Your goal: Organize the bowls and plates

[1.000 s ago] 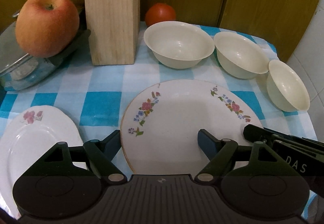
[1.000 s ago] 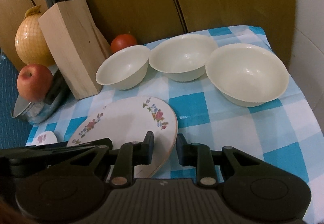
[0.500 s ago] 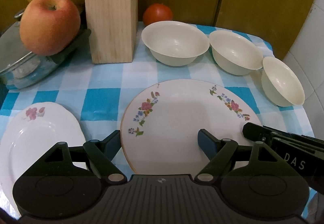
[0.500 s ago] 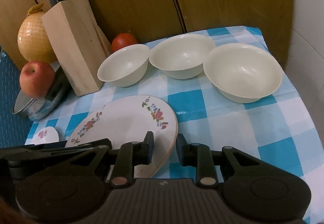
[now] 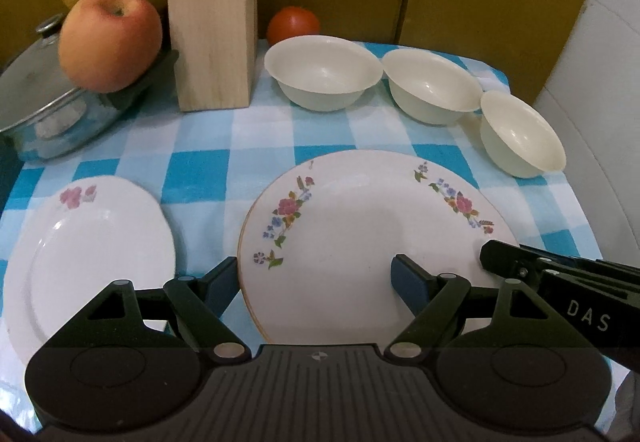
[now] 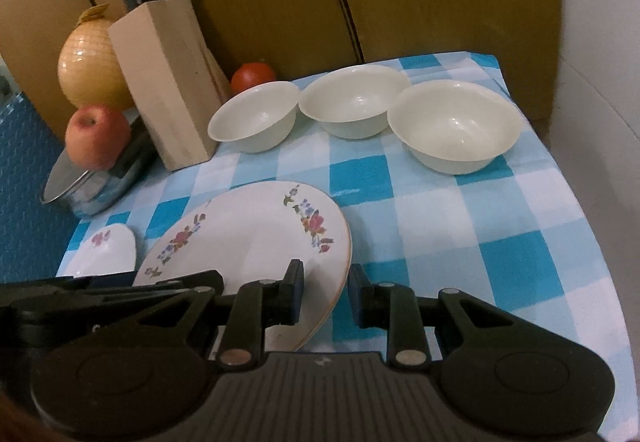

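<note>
Barely started: right gripper [image 6: 325, 298] pinches big floral plate [image 5: 360, 234] rim, left gripper [image 5: 316, 282] wide & empty; small plate [image 5: 88, 254], 3 bowls [image 5: 324, 70] unstacked.

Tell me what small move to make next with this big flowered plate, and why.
Probably raise the large floral plate a touch and ease it left toward the small plate. The right gripper straddles its right rim, the left gripper stands open around its left side, and the small plate lies flat just beside it, so it likely needs clearance before stacking.
</note>
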A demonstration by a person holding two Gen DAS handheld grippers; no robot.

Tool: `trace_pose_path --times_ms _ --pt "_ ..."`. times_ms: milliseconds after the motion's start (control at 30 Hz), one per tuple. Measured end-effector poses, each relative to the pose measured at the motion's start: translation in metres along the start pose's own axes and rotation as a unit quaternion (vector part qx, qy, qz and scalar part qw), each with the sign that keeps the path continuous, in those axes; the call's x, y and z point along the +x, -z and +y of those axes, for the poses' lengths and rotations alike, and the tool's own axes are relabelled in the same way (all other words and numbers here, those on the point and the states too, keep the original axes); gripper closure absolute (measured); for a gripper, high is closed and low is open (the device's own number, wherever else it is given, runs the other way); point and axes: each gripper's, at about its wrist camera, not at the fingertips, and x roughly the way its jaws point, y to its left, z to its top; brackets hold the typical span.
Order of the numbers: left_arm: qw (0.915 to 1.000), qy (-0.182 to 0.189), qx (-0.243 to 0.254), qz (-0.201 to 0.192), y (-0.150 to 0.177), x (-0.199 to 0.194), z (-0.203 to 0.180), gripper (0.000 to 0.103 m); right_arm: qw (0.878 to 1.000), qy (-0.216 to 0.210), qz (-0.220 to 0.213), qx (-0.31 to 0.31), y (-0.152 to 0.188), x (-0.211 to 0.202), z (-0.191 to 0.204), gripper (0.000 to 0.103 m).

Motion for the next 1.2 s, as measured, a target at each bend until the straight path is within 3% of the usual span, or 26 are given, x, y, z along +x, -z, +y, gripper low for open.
trace_pose_path --times_ms 767,1200 --pt "0.9994 0.012 0.030 0.015 0.061 -0.042 -0.009 0.016 1.000 0.005 0.005 0.007 0.081 -0.063 0.006 0.078" --pt "0.9989 0.008 0.040 0.023 0.089 -0.051 -0.007 0.015 0.999 0.018 0.021 -0.024 0.102 -0.063 0.016 0.076"
